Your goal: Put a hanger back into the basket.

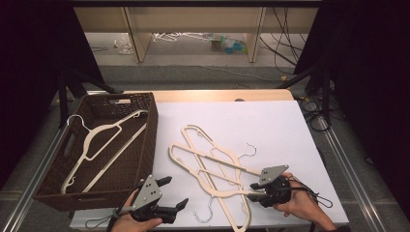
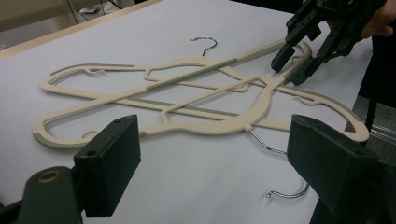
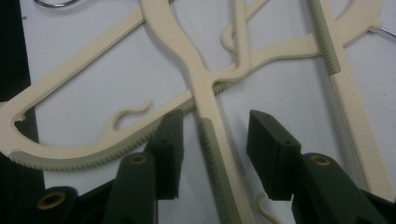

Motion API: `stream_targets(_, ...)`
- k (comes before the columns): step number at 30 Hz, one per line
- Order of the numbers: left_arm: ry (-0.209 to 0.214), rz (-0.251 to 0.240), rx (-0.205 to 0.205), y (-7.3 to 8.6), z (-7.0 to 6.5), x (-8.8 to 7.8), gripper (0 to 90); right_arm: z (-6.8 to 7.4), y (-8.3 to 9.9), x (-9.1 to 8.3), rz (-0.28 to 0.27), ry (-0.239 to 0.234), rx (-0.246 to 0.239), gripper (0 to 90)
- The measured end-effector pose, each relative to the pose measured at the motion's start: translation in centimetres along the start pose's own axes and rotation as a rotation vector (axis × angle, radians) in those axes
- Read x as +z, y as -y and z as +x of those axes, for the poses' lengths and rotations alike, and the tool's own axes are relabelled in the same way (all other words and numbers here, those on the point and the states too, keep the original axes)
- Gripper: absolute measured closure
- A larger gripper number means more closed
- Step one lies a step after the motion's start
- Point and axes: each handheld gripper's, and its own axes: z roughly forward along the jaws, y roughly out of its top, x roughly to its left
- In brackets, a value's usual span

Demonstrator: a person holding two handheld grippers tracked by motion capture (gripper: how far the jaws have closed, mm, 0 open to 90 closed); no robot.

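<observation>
Three cream plastic hangers with metal hooks lie crossed in a pile on the white table top. My right gripper is low at the pile's right end. In the right gripper view its jaws straddle one hanger arm, with a gap on each side, so the pads do not press on it. My left gripper is wide open near the front edge, left of the pile and holding nothing. In the left gripper view the pile lies beyond its jaws, and the right gripper stands at the far end.
A dark wicker basket at the table's left holds one more cream hanger. A loose metal hook lies near the front edge. Cables trail off the table's right side.
</observation>
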Motion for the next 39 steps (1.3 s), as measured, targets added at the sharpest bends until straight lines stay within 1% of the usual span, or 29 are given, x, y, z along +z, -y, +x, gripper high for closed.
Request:
stream_targets(2, 0.0, -0.002, 0.005, 0.0, 0.1, 0.0, 17.5, 0.0, 0.0, 0.0, 0.002, -0.007, 0.003, 61.7)
stream_targets(3, 0.0, -0.001, -0.002, 0.0, 0.0, 0.0, 17.5, -0.1, 0.0, -0.1, 0.003, -0.006, -0.01, 64.4)
stream_targets(4, 0.002, 0.001, 0.013, 0.0, 0.1, 0.0, 17.5, -0.1, 0.0, -0.1, 0.005, -0.014, -0.017, 67.2)
stream_targets(5, 0.004, 0.003, 0.013, 0.0, 0.1, 0.0, 17.5, 0.0, -0.1, -0.1, 0.014, -0.021, -0.024, 69.5)
stream_targets(6, 0.005, 0.004, 0.01, 0.0, 0.1, 0.1, 17.5, 0.1, -0.1, -0.2, 0.019, -0.017, -0.032, 72.3)
stream_targets(7, 0.011, 0.002, 0.008, 0.1, 0.1, 0.1, 17.6, 0.1, -0.1, -0.2, 0.024, -0.027, -0.03, 74.1)
stream_targets(9, 0.007, 0.01, 0.007, 0.1, 0.0, 0.2, 17.6, 0.1, -0.2, -0.2, 0.033, -0.04, -0.034, 74.7)
stream_targets(11, 0.01, 0.013, 0.006, 0.2, 0.0, 0.3, 17.8, 0.1, -0.2, -0.1, 0.028, -0.035, -0.031, 74.7)
stream_targets(12, 0.007, 0.016, 0.015, 0.2, 0.1, 0.3, 17.9, 0.1, -0.2, -0.1, 0.027, -0.034, -0.028, 74.5)
stream_targets(13, 0.006, 0.016, 0.008, 0.2, 0.0, 0.4, 18.0, 0.1, -0.2, -0.1, 0.029, -0.035, -0.027, 74.3)
stream_targets(16, 0.014, 0.027, 0.022, 0.2, 0.0, 0.7, 18.1, -0.1, -0.2, 0.0, 0.031, -0.049, -0.025, 73.8)
stream_targets(17, 0.015, 0.032, 0.036, 0.2, 0.0, 0.8, 18.1, -0.2, -0.2, 0.0, 0.037, -0.057, -0.022, 73.8)
stream_targets(19, 0.019, 0.035, 0.049, 0.1, -0.1, 1.1, 18.4, -0.3, -0.2, 0.0, 0.036, -0.066, -0.022, 74.0)
stream_targets(20, 0.029, 0.035, 0.049, 0.1, -0.1, 1.2, 18.5, -0.3, -0.3, 0.0, 0.039, -0.063, -0.026, 74.4)
stream_targets(22, 0.022, 0.047, 0.055, 0.2, 0.0, 1.4, 19.2, -0.2, -0.5, -0.1, 0.054, -0.06, -0.031, 75.8)
stream_targets(23, 0.02, 0.056, 0.064, 0.2, 0.1, 1.7, 19.8, -0.1, -0.6, -0.1, 0.057, -0.049, -0.037, 76.1)
stream_targets(24, 0.019, 0.062, 0.073, 0.2, 0.1, 1.9, 20.2, -0.1, -0.7, -0.1, 0.061, -0.053, -0.047, 76.6)
stream_targets(25, 0.014, 0.06, 0.071, 0.2, 0.1, 2.1, 20.4, 0.0, -0.7, -0.1, 0.06, -0.05, -0.052, 77.6)
stream_targets(26, 0.008, 0.078, 0.093, 0.2, 0.1, 2.3, 20.9, -0.1, -0.8, -0.2, 0.068, -0.07, -0.057, 78.7)
stream_targets(27, 0.011, 0.084, 0.105, 0.2, 0.1, 2.6, 21.5, 0.0, -0.9, -0.2, 0.066, -0.091, -0.067, 79.5)
stream_targets(29, 0.011, 0.093, 0.124, 0.1, 0.2, 3.2, 23.0, 0.4, -1.3, -0.6, 0.053, -0.083, -0.059, 79.6)
stream_targets(30, 0.014, 0.117, 0.153, 0.0, 0.3, 3.6, 23.5, 0.3, -1.6, -0.9, 0.054, -0.084, -0.081, 79.6)
stream_targets(31, 0.008, 0.118, 0.161, 0.0, 0.2, 4.0, 24.1, 0.3, -1.7, -1.2, 0.048, -0.079, -0.082, 79.7)
stream_targets(32, 0.004, 0.149, 0.202, -0.1, 0.3, 4.5, 24.8, 0.3, -1.8, -1.4, 0.045, -0.082, -0.089, 79.7)
stream_targets(34, 0.007, 0.17, 0.229, -0.1, 0.3, 5.5, 27.7, 0.5, -2.0, -1.9, 0.049, -0.091, -0.092, 79.7)
stream_targets(36, 0.008, 0.196, 0.261, -0.1, 0.3, 6.4, 27.9, 0.6, -2.1, -2.2, 0.052, -0.088, -0.091, 79.7)
stream_targets(37, -0.003, 0.218, 0.314, 0.0, 0.4, 6.9, 28.3, 0.6, -2.1, -2.3, 0.053, -0.091, -0.091, 79.7)
stream_targets(38, -0.002, 0.225, 0.333, 0.1, 0.4, 7.4, 28.6, 0.7, -2.2, -2.5, 0.052, -0.092, -0.089, 79.7)
stream_targets(39, -0.002, 0.226, 0.34, 0.2, 0.3, 7.9, 28.7, 0.7, -2.3, -2.6, 0.058, -0.096, -0.099, 79.7)
